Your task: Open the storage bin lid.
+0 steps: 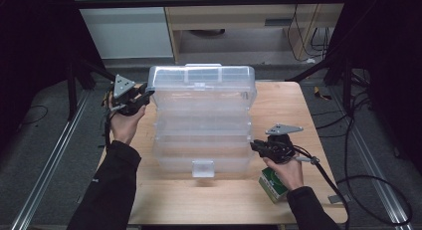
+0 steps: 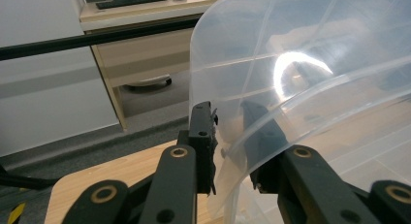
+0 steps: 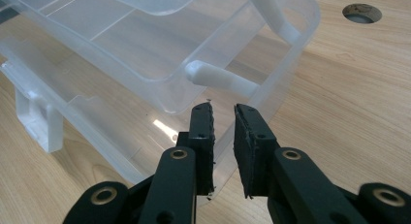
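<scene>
A clear plastic tiered organiser box (image 1: pixel 201 135) stands spread open on the wooden table (image 1: pixel 281 103), its lid (image 1: pixel 201 83) raised at the back. My left gripper (image 1: pixel 148 94) is at the lid's left corner. In the left gripper view its jaws (image 2: pixel 228 117) straddle the lid's curved edge (image 2: pixel 291 64), with a small gap still showing at the left pad. My right gripper (image 1: pixel 253 145) is at the right side of the bottom tray. In the right gripper view it (image 3: pixel 224 112) is closed on the tray's thin clear wall (image 3: pixel 271 95), just below a white hinge arm (image 3: pixel 220 78).
A green and white carton (image 1: pixel 271 184) lies under my right hand near the table's front right. The box's white latch (image 1: pixel 202 168) faces the front edge. A round hole (image 3: pixel 361 12) is in the tabletop. Cables and a metal rail run along the floor.
</scene>
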Motion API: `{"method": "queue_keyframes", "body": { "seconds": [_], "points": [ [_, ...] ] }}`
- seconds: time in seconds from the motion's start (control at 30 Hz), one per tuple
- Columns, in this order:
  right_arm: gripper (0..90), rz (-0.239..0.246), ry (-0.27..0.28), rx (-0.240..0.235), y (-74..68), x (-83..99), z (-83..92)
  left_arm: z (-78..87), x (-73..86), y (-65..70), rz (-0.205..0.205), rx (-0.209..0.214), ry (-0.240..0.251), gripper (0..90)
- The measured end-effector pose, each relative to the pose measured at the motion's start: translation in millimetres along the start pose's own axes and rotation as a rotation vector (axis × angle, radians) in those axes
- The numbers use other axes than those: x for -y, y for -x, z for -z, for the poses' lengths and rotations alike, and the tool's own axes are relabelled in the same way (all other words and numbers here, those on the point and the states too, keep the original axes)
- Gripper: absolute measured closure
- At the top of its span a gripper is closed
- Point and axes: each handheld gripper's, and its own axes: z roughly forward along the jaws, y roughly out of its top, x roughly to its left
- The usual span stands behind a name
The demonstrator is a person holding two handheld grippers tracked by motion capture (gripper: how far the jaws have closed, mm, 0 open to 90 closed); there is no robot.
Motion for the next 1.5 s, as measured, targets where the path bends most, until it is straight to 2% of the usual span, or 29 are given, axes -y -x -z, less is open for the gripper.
{"method": "queue_keyframes", "body": {
  "seconds": [0.97,1.5],
  "points": [
    [77.4,-0.014,-0.009,-0.007,1.2,-0.8,-0.7,-29.1,-10.3,-10.2,0.071,-0.02,0.024,77.3],
    [76.9,-0.015,-0.012,-0.011,1.9,-1.2,-1.4,-44.6,-16.8,-12.5,0.043,-0.052,0.006,77.5]
  ]
}}
